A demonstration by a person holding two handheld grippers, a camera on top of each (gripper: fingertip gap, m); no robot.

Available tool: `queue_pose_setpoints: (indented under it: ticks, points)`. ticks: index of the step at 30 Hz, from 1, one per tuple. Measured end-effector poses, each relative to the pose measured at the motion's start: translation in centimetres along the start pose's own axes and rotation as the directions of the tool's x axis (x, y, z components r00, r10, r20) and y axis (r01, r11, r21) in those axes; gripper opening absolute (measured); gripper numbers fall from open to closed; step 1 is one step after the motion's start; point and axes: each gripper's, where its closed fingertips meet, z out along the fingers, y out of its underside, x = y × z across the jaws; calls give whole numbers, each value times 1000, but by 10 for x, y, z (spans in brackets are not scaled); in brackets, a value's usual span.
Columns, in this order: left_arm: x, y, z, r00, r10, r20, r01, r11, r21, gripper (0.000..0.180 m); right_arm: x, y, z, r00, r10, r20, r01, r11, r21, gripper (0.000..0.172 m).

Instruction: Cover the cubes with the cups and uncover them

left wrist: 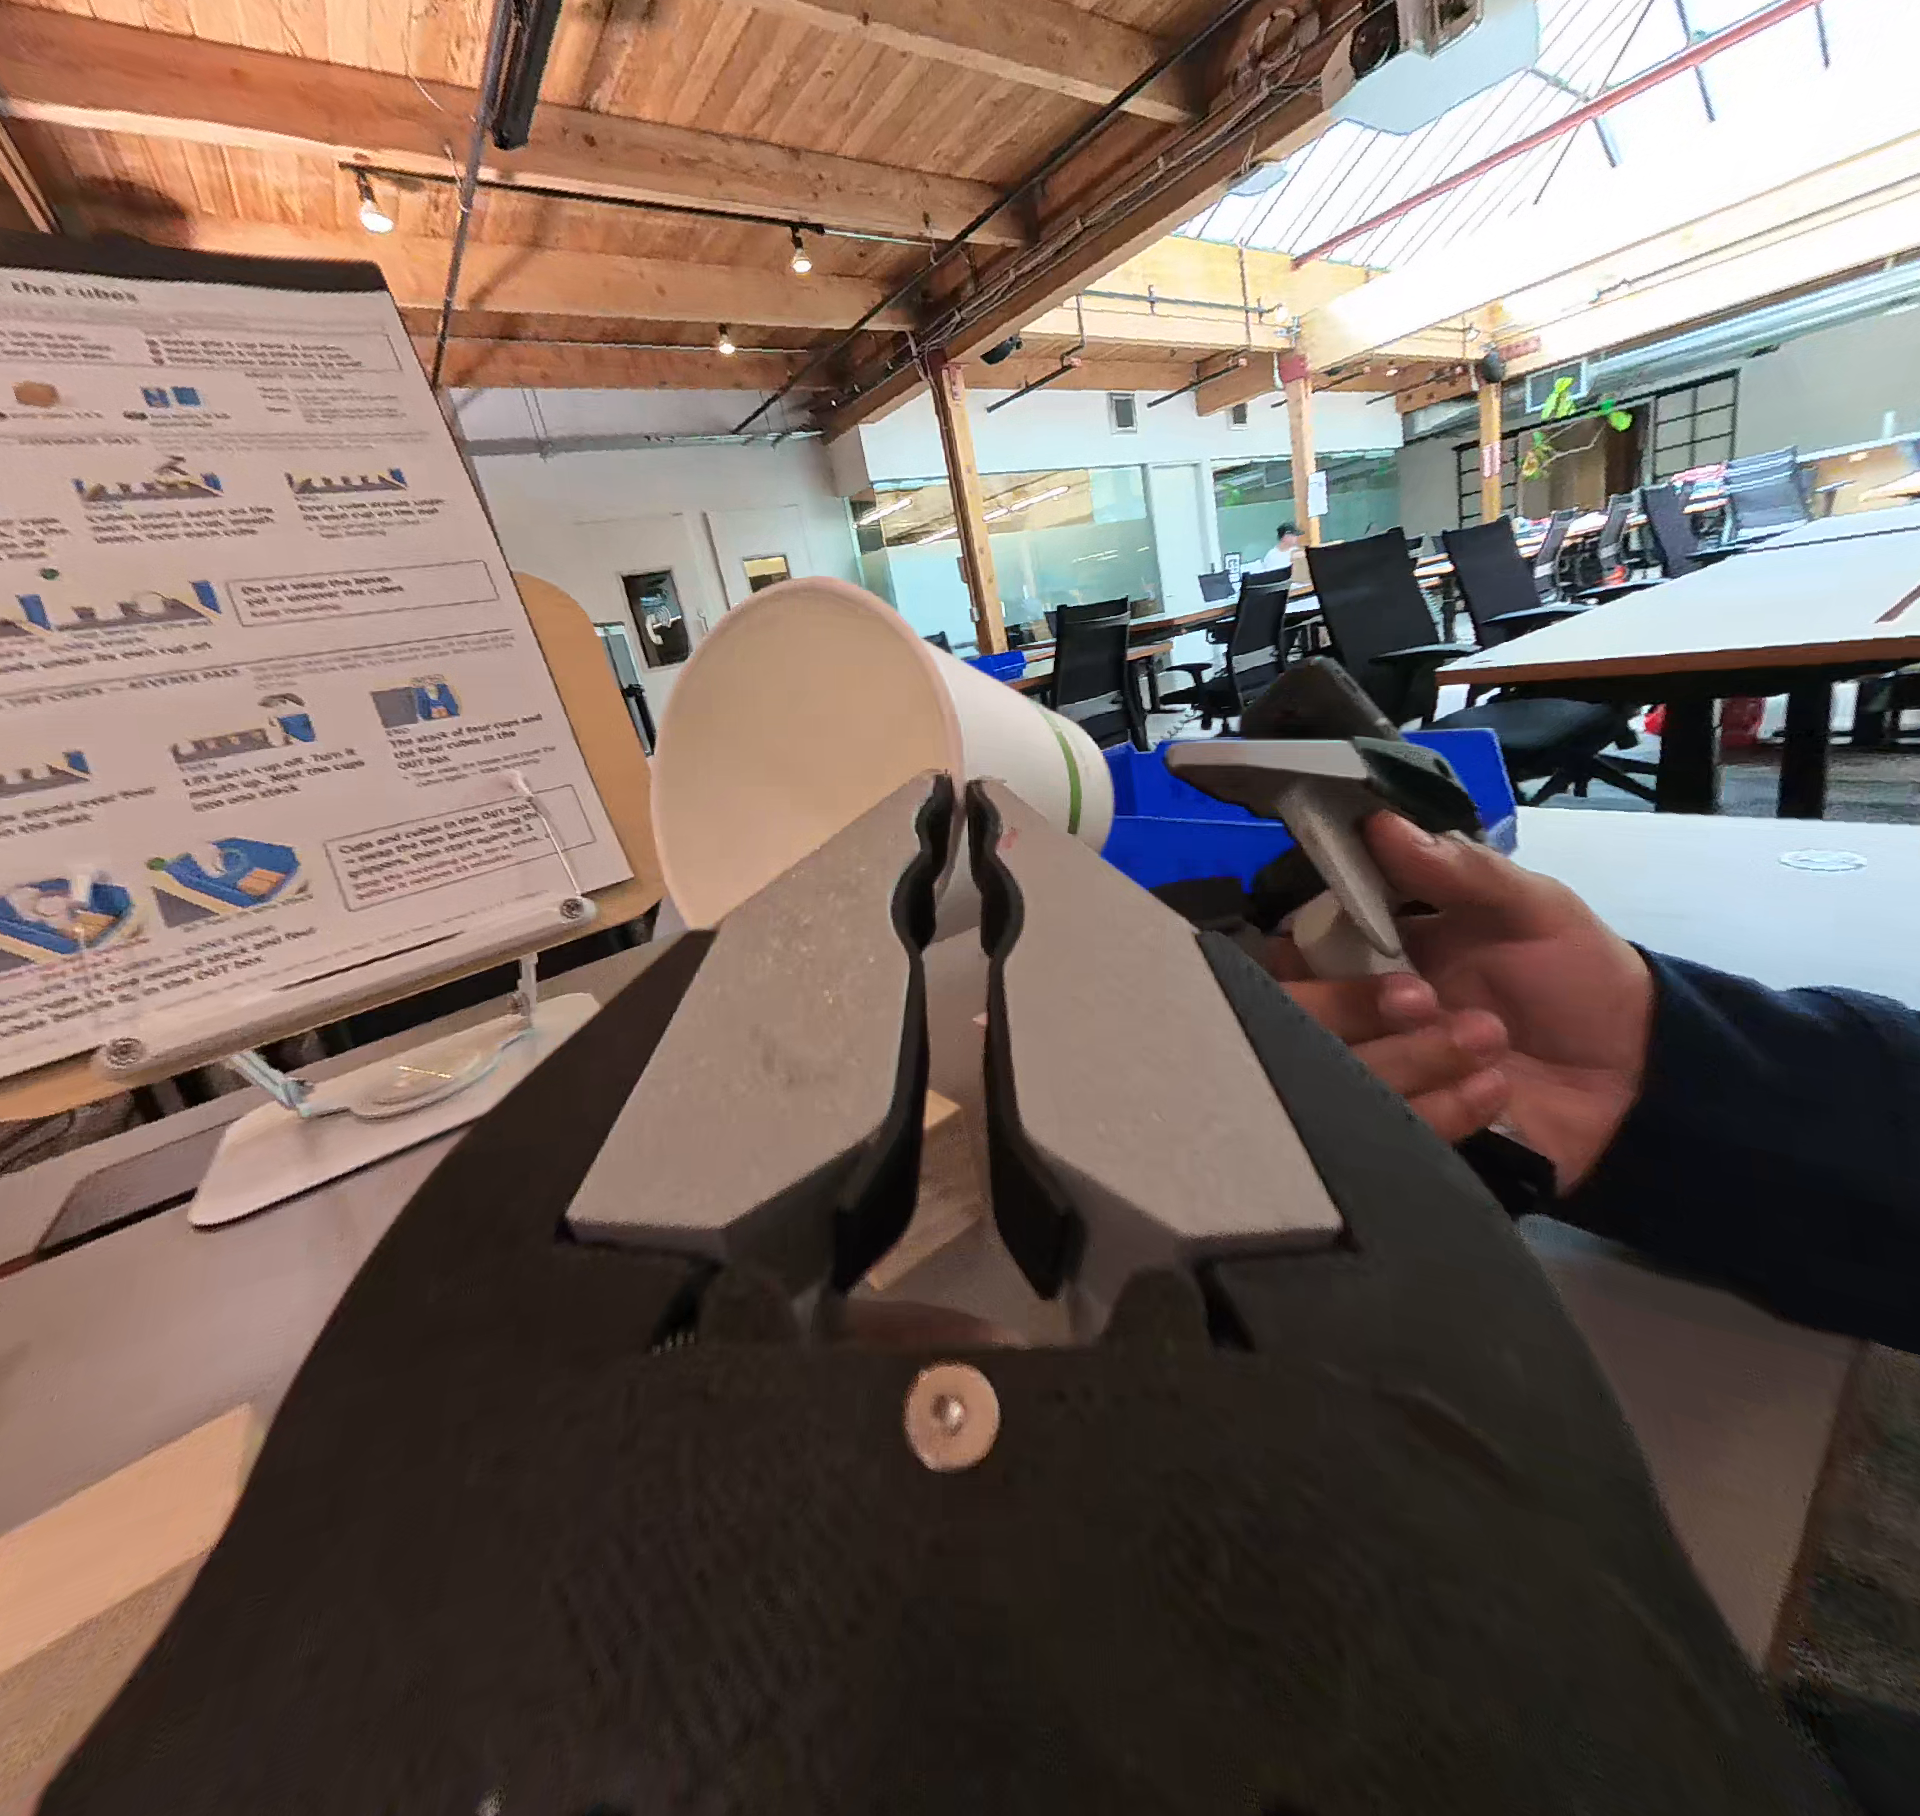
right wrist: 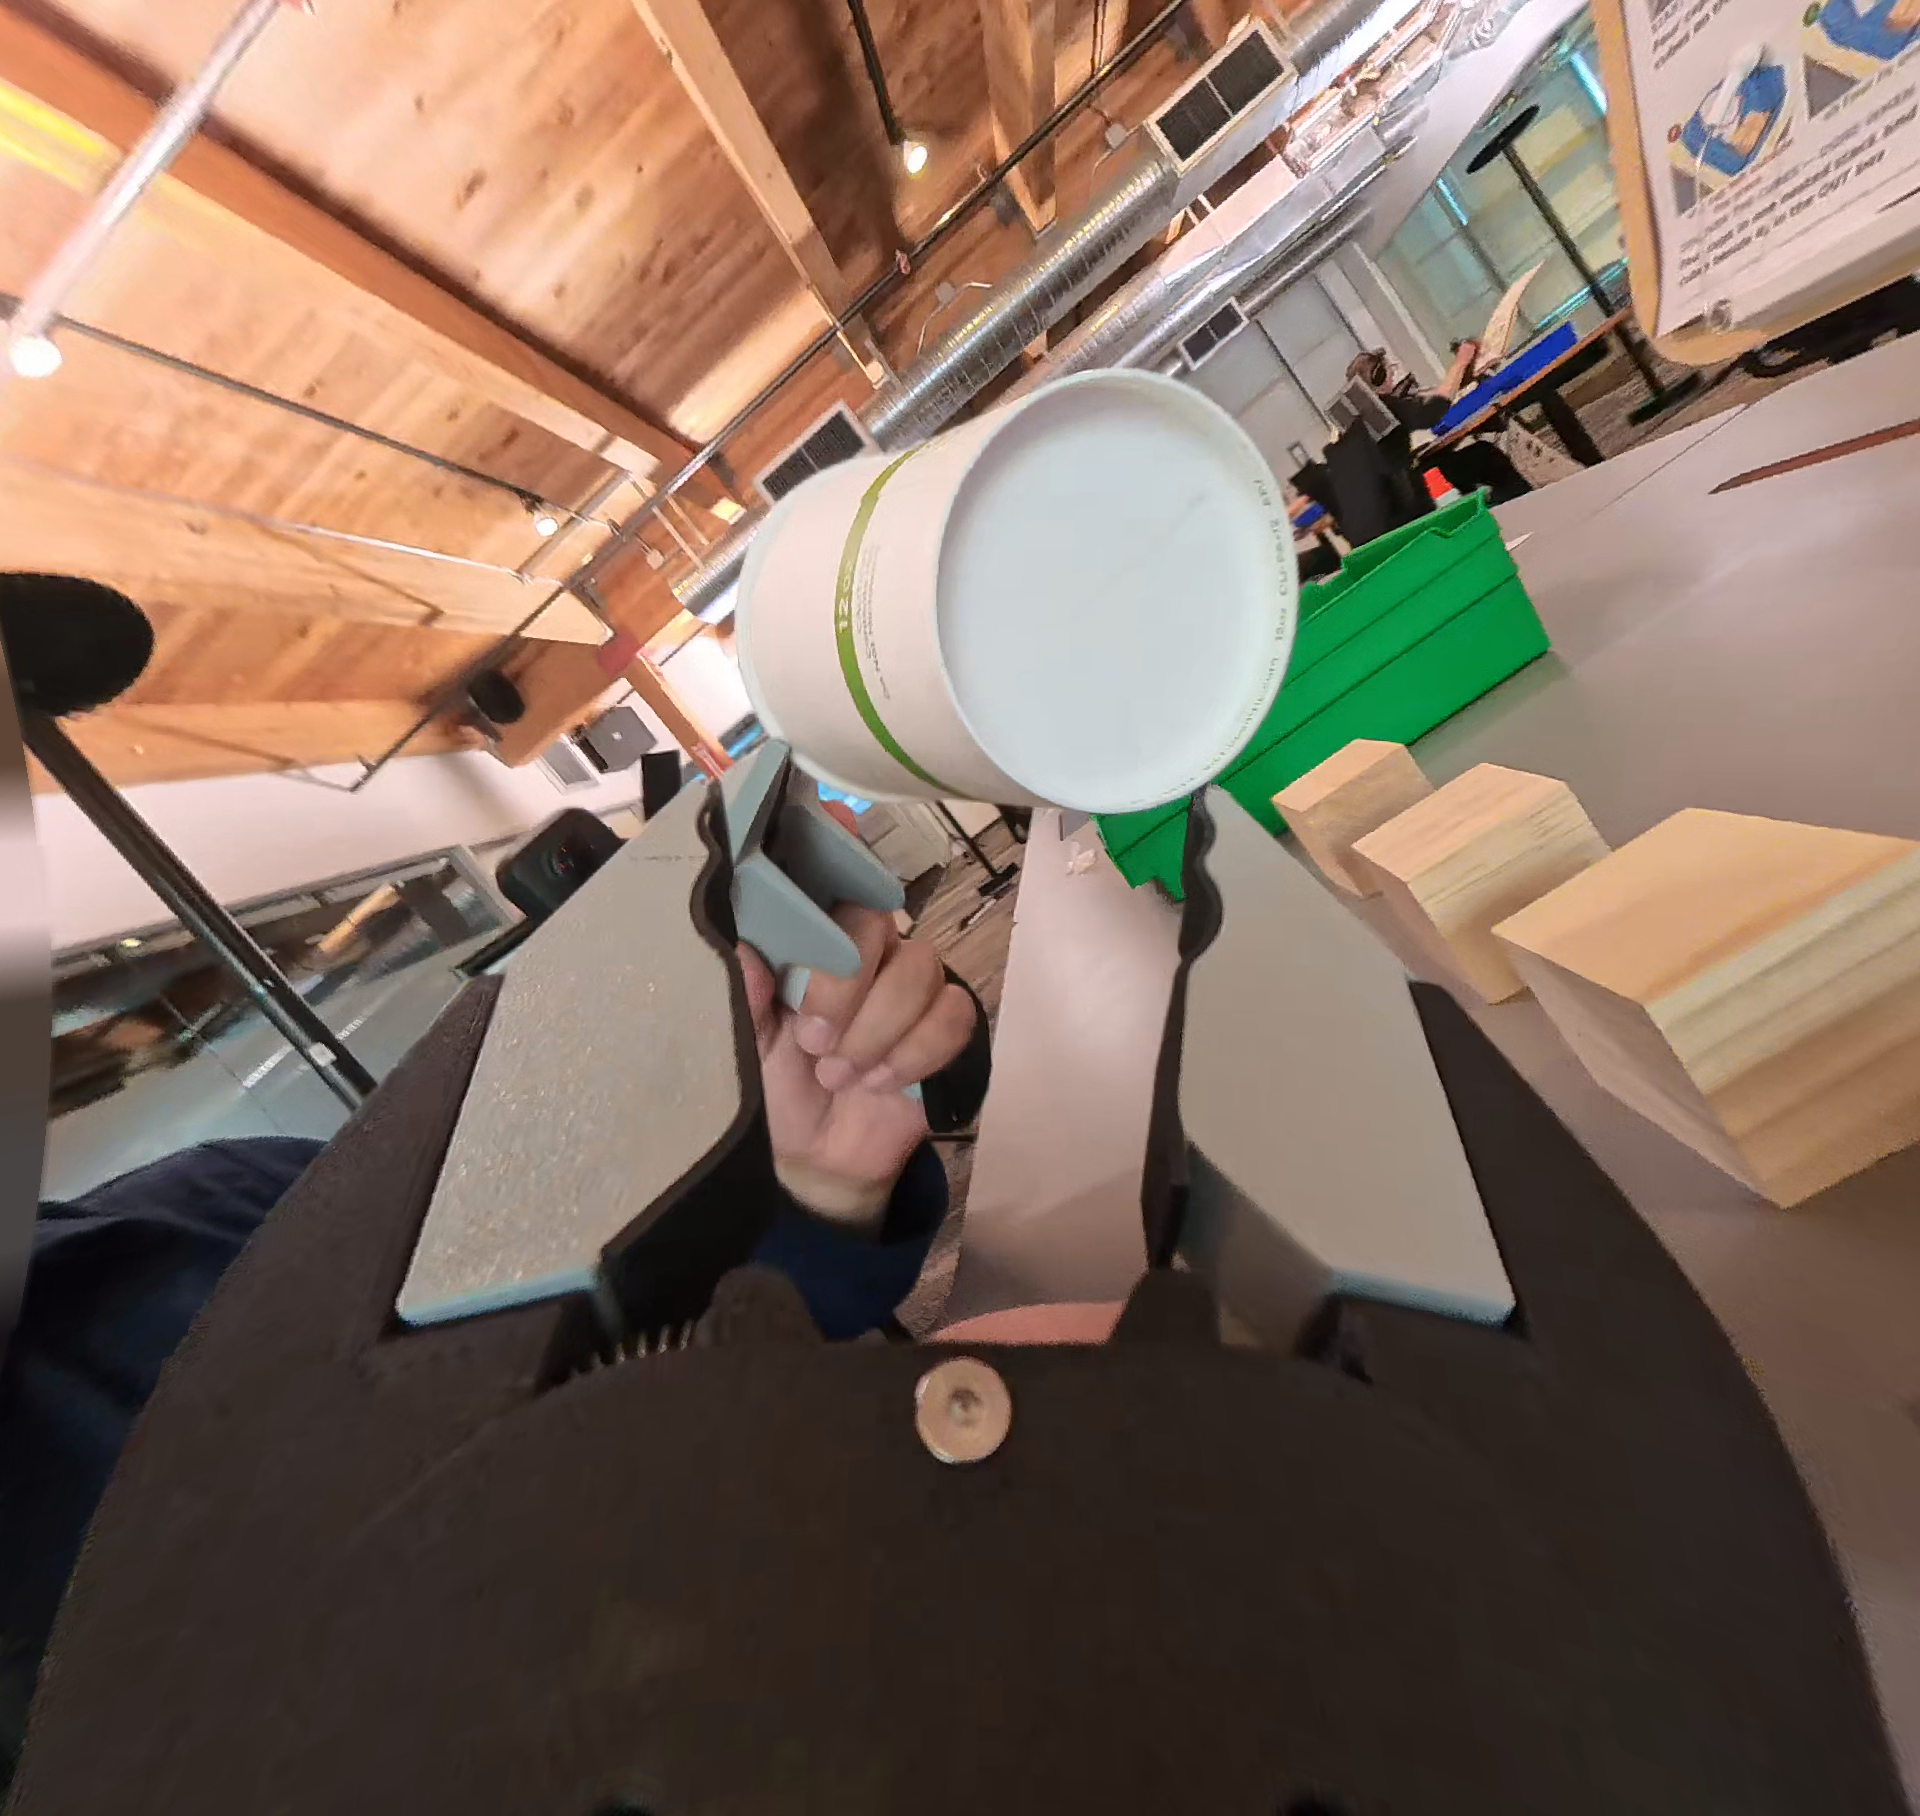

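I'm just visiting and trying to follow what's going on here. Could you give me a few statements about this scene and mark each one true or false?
1. The left hand-held gripper pinches the rim of a white paper cup. True.
2. The cup stands upright on the table. False: it is held in the air, tipped on its side.
3. The right hand-held gripper is clamped on the cup. False: its fingers stand wide apart, off the cup.
4. Bare wooden cubes sit in a row on the table. True.
5. The bin behind the cubes is red. False: it is green.

White cup (right wrist: pixel 997 623), green stripe
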Motion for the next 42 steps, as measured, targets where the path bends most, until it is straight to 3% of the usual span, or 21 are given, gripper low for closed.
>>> queue_pose_setpoints:
  ticks: [6,9,11,16,20,26,30,33,36,39,42]
  points:
    - [2,4,-6,999,-38,1,38,999,32,1,9,4,1,997,83,-8,-83,996,-18,90]
    - [15,10,-3,996,-74,-59,75,997,14,1,10,3,1,992,124,-4,-124,992,-8,104]
    - [31,18,-1,992,-61,-108,60,998,-8,1,16,-4,-3,989,149,-17,-148,988,34,101]
    - [61,36,-2,979,70,-191,-79,996,-41,1,18,-26,-17,975,219,34,-222,963,151,95]
    - [77,40,-1,946,238,-221,-250,968,-27,1,23,-17,-12,979,201,-12,-199,974,110,105]
    - [94,46,1,836,494,-239,-506,863,15,1,23,-13,-12,958,284,32,-286,954,95,111]
    - [93,50,-3,657,728,-197,-733,678,61,1,24,-8,-11,935,349,57,-353,933,68,118]
    - [96,58,-7,550,805,-220,-813,577,80,1,22,-14,-13,922,377,95,-385,919,91,118]
    - [90,60,-9,576,786,-224,-796,601,65,1,21,-25,-20,906,397,148,-416,899,136,108]
    - [80,64,-10,664,711,-234,-727,686,24,1,23,-32,-27,914,376,155,-400,899,177,83]
    - [64,74,-11,725,650,-230,-673,738,-36,2,27,-34,-29,939,328,101,-342,919,198,77]
